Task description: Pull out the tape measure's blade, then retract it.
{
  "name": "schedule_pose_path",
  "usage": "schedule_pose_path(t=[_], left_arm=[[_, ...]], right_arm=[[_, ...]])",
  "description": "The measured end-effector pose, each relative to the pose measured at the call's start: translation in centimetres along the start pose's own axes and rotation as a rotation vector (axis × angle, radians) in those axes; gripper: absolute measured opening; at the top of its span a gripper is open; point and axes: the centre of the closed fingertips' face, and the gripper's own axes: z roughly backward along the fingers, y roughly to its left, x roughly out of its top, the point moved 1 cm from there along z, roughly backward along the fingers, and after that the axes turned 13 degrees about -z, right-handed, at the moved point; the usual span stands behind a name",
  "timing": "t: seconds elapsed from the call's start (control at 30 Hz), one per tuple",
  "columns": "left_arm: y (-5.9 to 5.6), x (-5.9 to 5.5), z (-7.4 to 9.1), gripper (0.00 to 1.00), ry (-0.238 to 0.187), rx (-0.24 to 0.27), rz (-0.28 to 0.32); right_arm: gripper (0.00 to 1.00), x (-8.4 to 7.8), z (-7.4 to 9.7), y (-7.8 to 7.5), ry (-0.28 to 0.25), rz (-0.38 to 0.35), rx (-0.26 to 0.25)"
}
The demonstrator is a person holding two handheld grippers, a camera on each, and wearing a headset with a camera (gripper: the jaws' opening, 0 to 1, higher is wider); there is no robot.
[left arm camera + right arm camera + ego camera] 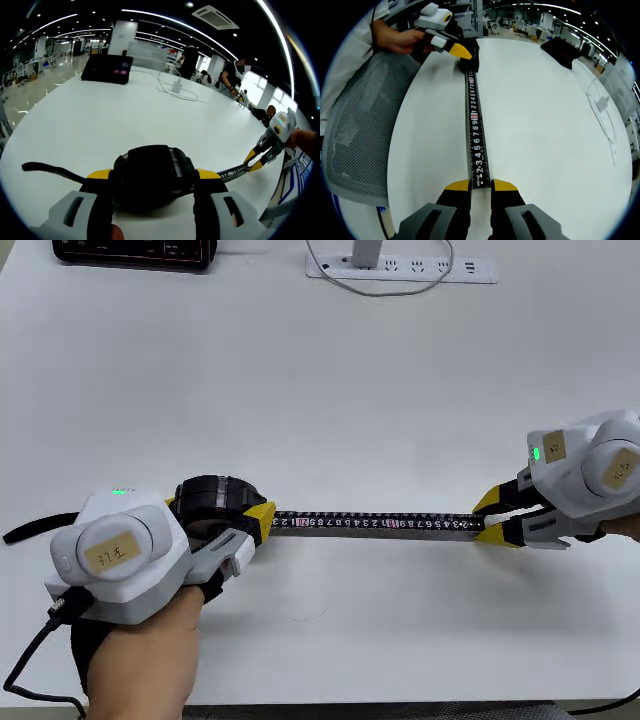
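Tape measure case [210, 502] is clamped between the jaws of the left gripper [154, 176], low on the white desk [330, 390] at the left. Blade [375, 523] is extended straight across the desk to the right. Blade tip is pinched by the right gripper [480, 186], jaws narrowed onto it. Black strap [50, 170] is laid out behind the case.

Matt white table [350, 390]; glossy black, seemingly plastic tape measure [215, 502].
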Motion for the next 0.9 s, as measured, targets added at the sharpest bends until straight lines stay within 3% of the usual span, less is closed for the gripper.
schedule_pose_path(t=[0.9], left_arm=[[-0.03,-0.04,-0.03,0.57,0.048,-0.001,-0.027]], right_arm=[[0.1,0.01,0.02,0.02,0.001,0.0,0.007]])
